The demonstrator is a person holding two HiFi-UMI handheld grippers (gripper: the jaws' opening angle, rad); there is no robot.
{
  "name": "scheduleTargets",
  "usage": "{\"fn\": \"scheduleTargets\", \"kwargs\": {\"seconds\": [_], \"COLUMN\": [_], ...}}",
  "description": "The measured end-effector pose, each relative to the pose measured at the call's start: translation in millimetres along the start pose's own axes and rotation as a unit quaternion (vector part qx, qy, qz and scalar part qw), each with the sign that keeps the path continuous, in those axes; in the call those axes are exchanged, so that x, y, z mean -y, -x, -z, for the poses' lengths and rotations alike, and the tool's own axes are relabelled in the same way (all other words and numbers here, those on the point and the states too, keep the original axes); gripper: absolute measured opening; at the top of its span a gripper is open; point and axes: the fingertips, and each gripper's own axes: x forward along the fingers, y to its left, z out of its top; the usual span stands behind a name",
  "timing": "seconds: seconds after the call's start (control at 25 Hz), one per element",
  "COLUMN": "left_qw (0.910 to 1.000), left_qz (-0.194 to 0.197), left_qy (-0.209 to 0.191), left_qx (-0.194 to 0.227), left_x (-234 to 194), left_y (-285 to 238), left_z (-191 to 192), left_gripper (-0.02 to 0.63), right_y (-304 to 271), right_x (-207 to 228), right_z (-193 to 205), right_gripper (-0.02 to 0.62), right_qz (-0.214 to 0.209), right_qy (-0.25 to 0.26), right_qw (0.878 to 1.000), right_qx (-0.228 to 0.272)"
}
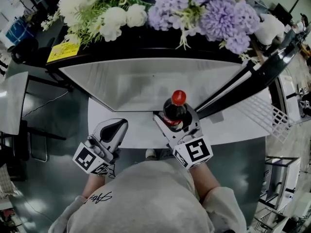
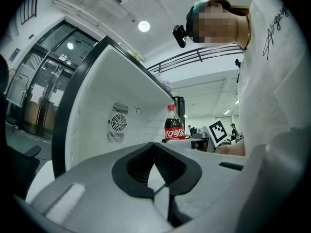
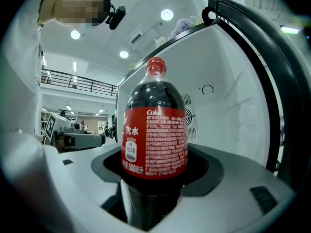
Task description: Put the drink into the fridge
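A cola bottle with a red cap and red label stands upright in my right gripper, which is shut on its lower body. In the right gripper view the bottle fills the middle, with the jaws of that gripper closed round its dark base. It is held in front of the open fridge, whose white inside has a round fan grille on the back wall. My left gripper hangs to the bottle's left, shut and empty. From there the bottle shows to the right.
The fridge door swings open on the right, with a white wire rack on its inner side. White and purple artificial flowers lie on the fridge top. A yellow label sits at the top's left end. Grey floor lies below.
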Motion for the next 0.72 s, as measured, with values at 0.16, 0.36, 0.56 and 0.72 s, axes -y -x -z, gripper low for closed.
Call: {"fn": "scheduleTargets", "kwargs": {"seconds": [0.16, 0.36, 0.56, 0.72], "left_qw": [1.0000, 1.0000, 0.9999, 0.9999], "left_qz": [-0.002, -0.003, -0.004, -0.008], "left_qy": [0.002, 0.003, 0.002, 0.000], "left_qx": [-0.003, -0.008, -0.012, -0.012], "left_x": [-1, 0, 2, 3], "left_y": [5, 11, 15, 19], "left_z": [3, 7, 8, 6], "left_gripper": [0.004, 0.005, 0.004, 0.003], "right_y": [-8, -15, -22, -25], "right_x": [2, 4, 7, 11], "right_z": [8, 18, 31, 41], "right_gripper": [0.314, 0.314, 0.314, 0.314], "right_qz": [0.004, 0.007, 0.011, 0.015], "right_qy": [0.004, 0.003, 0.001, -0.005], "right_qw": [1.000, 1.000, 1.000, 1.000], "right_qx": [-0.001, -0.001, -0.005, -0.012]}}
